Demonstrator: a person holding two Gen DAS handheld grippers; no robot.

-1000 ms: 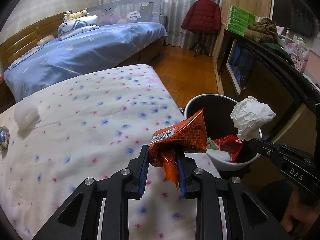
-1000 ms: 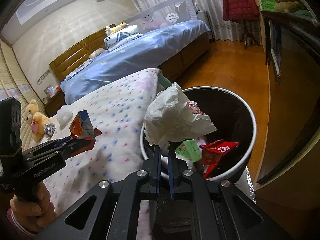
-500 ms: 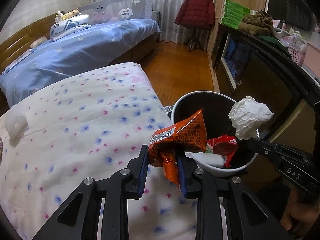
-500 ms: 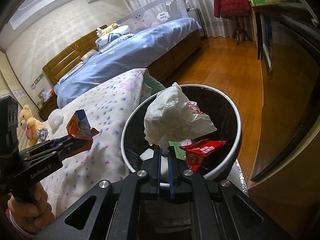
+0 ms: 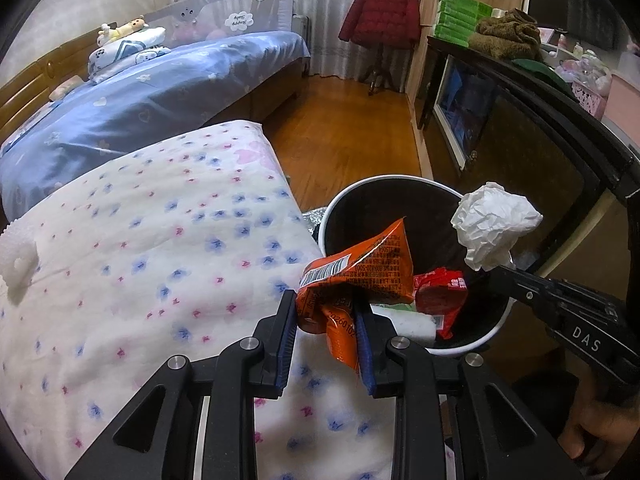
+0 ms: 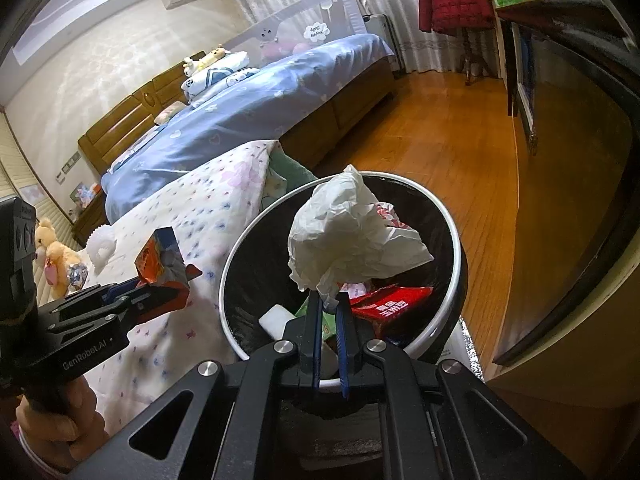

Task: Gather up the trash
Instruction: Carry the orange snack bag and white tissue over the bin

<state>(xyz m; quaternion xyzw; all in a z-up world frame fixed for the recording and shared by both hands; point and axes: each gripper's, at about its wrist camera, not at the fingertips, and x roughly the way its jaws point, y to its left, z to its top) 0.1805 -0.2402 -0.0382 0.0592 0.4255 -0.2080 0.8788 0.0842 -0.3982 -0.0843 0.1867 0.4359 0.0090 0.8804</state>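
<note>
My left gripper (image 5: 325,312) is shut on an orange snack wrapper (image 5: 360,270), held at the near left rim of the bin (image 5: 404,181); it also shows in the right wrist view (image 6: 160,286) with the wrapper (image 6: 160,258). My right gripper (image 6: 329,308) is shut on a crumpled white paper wad (image 6: 344,236), held above the bin (image 6: 456,240); the wad shows in the left wrist view (image 5: 494,222). The black bin with a white rim holds red wrappers (image 6: 390,300) and white and green scraps.
The flowered white bed (image 5: 140,248) lies left of the bin, with a white lump (image 5: 16,256) on it. A blue bed (image 5: 152,92) stands behind. A dark cabinet (image 5: 532,136) runs along the right. A teddy bear (image 6: 54,250) sits far left.
Both grippers have moved closer to the bin with their trash still held. The wrapper now overlaps the bin's rim, and the paper wad hangs over its opening.
</note>
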